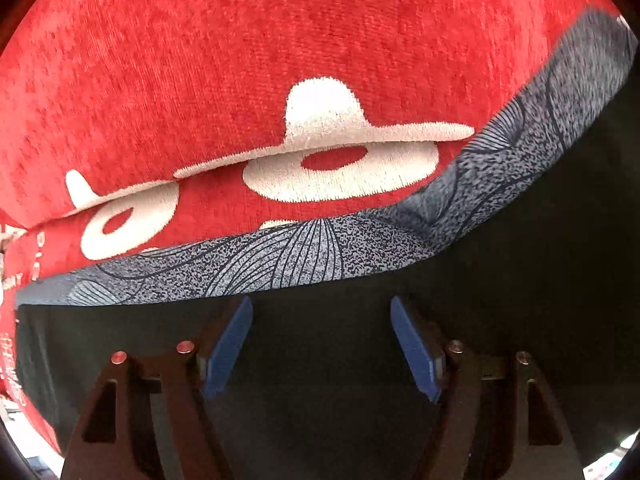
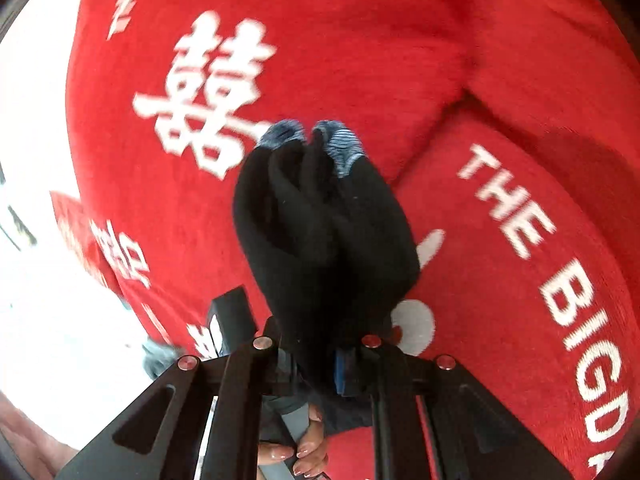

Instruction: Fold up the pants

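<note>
Red blanket (image 1: 200, 80): plush, with white rings, Chinese characters and the words "THE BIGDA…"; it covers the whole bed and serves as landmark.

Black pants (image 1: 520, 280): lying flat on the red blanket in the left wrist view, with a grey patterned waistband (image 1: 320, 248) along the edge nearest the blanket's white rings.

Left gripper (image 1: 322, 344): pointing down over the black cloth, jaws spread, blue pads (image 1: 228, 344) apart with only the cloth beneath them; no pinch is visible.

Right gripper (image 2: 316, 360): jaws pressed together on a bunched fold of the pants, raised clear of the red blanket, grey band tips at the far end.

A hand (image 2: 296, 452) shows below the right gripper, fingers around a grey handle.
</note>
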A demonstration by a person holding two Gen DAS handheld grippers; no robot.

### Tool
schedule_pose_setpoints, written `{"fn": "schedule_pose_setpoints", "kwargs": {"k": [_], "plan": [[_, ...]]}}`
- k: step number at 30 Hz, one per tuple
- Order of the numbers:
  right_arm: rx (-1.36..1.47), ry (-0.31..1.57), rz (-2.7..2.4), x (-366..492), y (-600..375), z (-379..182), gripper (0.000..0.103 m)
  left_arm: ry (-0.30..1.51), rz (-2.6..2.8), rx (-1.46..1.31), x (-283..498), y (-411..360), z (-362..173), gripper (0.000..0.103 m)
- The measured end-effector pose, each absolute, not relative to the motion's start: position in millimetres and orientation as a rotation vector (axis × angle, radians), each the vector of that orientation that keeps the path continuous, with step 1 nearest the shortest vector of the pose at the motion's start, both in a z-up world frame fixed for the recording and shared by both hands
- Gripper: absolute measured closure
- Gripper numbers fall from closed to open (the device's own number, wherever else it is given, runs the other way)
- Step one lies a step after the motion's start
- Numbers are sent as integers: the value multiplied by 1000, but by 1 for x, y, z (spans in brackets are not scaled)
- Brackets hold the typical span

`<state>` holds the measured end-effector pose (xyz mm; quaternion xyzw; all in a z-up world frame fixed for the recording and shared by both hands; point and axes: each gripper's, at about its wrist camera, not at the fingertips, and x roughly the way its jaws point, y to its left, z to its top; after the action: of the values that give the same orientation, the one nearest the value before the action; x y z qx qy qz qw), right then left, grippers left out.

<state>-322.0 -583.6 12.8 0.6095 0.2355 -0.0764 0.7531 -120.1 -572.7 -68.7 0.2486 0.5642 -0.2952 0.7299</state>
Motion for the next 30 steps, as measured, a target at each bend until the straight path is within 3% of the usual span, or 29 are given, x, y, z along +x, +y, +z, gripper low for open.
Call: {"fn": "schedule_pose_setpoints", "kwargs": {"k": [5, 14, 16, 17, 22, 27, 30], "plan": [[1154, 607, -174, -294, -565, 47, 90, 1286, -714, 492, -99, -556, -57, 30], [744, 794, -184, -234, -485, 92, 89, 1267, -619, 340, -4, -448, -18, 30], [651, 845, -173, -215, -456, 92, 89, 1270, -583, 316, 17, -413, -14, 29], [603, 878, -166, -203, -440, 88, 89, 1272, -565, 308, 24, -393, -14, 22], [469, 1025, -134, -150, -363, 38, 87, 1298, -489, 288, 48, -301, -30, 21], [223, 1157, -207, -118, -292, -10, 78, 1323, -512, 287, 51, -257, -38, 22], [50, 1175, -261, -113, -263, -9, 60, 1341, -566, 265, 52, -250, -40, 22]]}}
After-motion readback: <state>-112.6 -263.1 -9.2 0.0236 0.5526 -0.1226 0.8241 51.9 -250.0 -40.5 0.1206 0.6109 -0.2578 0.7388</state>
